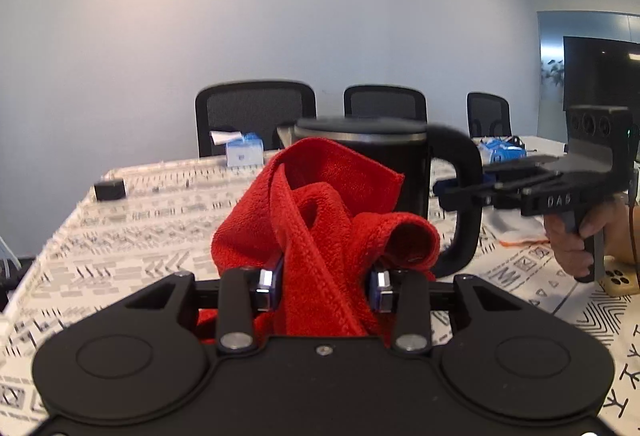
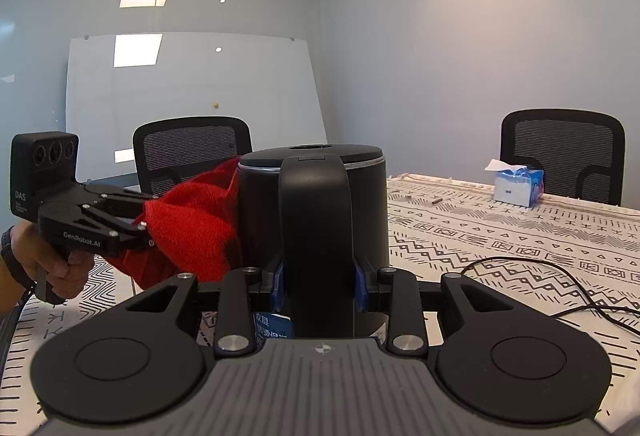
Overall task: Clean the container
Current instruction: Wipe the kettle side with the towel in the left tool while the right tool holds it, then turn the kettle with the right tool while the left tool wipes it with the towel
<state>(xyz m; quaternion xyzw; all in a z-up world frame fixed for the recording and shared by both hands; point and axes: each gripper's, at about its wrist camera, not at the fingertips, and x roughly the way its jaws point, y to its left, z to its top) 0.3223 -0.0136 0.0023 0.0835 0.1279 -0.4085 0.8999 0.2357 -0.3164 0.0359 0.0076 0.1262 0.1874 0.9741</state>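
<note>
The right gripper (image 2: pixel 319 286) is closed on the handle (image 2: pixel 316 236) of the black kettle (image 2: pixel 256 211), probably to brace the container against the push of wiping. The left gripper (image 1: pixel 324 282) is clamped on a bunched red cloth (image 1: pixel 320 203), which is pressed to the kettle's side wall opposite no part of the handle, so the two tools do not collide. The kettle stands on the patterned surface (image 2: pixel 500 236), well in from its far edge where a tissue box (image 2: pixel 518 185) sits.
</note>
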